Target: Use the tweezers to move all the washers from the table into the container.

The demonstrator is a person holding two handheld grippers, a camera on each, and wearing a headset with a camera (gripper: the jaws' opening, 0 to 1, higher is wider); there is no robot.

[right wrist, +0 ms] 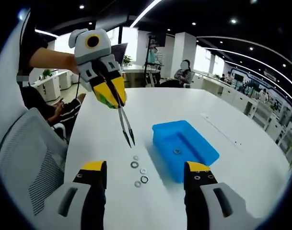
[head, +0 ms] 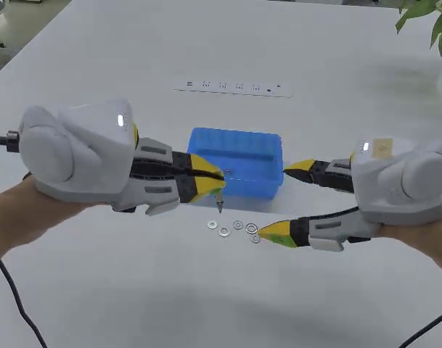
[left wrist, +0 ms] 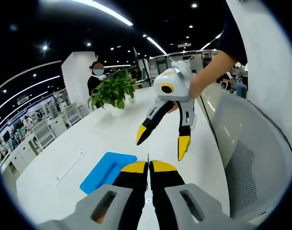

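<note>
Several small metal washers (head: 237, 228) lie in a cluster on the white table (head: 133, 290), just in front of the blue container (head: 239, 161). My left gripper (head: 219, 181) is shut on thin tweezers (head: 219, 203), which point down a little above and left of the washers. In the right gripper view the tweezers (right wrist: 125, 127) end just above the washers (right wrist: 140, 172), with nothing seen between their tips. One washer (right wrist: 177, 151) lies inside the container (right wrist: 193, 148). My right gripper (head: 287, 201) stands open to the right of the washers, holding nothing.
A flush socket strip (head: 234, 87) sits in the table behind the container. A green plant (head: 431, 22) stands at the far right corner. A grey mesh chair (right wrist: 30, 158) is beside the table edge. People sit in the office behind.
</note>
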